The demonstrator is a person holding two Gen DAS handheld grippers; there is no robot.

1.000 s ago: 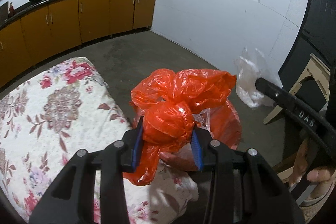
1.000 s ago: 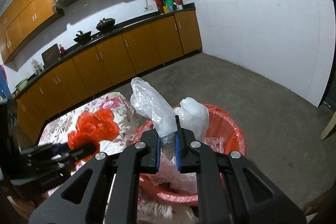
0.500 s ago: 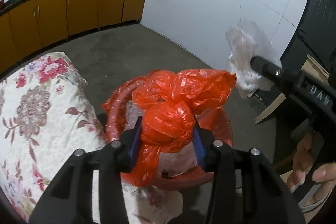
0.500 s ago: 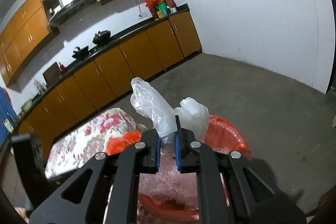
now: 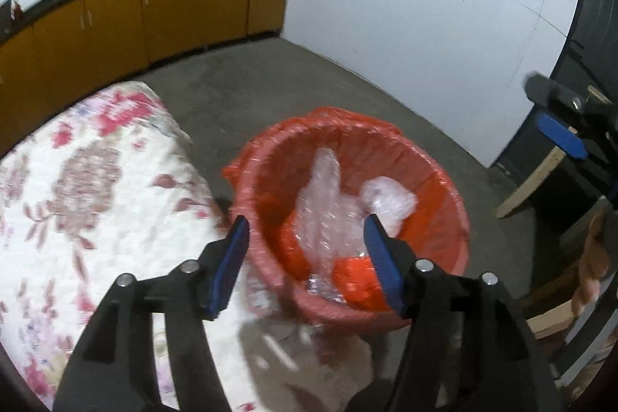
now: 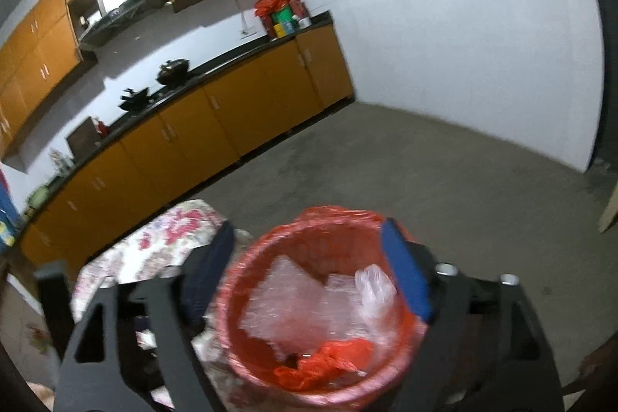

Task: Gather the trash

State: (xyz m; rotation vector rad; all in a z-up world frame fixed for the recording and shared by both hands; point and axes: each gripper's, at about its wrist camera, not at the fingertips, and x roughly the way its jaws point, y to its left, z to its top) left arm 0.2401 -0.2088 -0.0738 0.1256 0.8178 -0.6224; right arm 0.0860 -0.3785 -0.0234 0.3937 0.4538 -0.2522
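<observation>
Though blurry, bin (image 5: 444,180) sits on concrete floor (image 5: 270,95) beside floral cloth (image 5: 96,180).

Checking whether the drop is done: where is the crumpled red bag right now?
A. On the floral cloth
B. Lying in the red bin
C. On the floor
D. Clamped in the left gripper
B. The red bag lies in the bin beside clear plastic; the left gripper and right gripper are open, holding nothing.

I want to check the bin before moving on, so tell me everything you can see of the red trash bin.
The red trash bin is a round plastic tub, upright on the concrete floor beside the flowered cloth. A thin red liner folds over its rim. Inside lie clear crumpled plastic and a red bag. Neither gripper touches it.
</observation>
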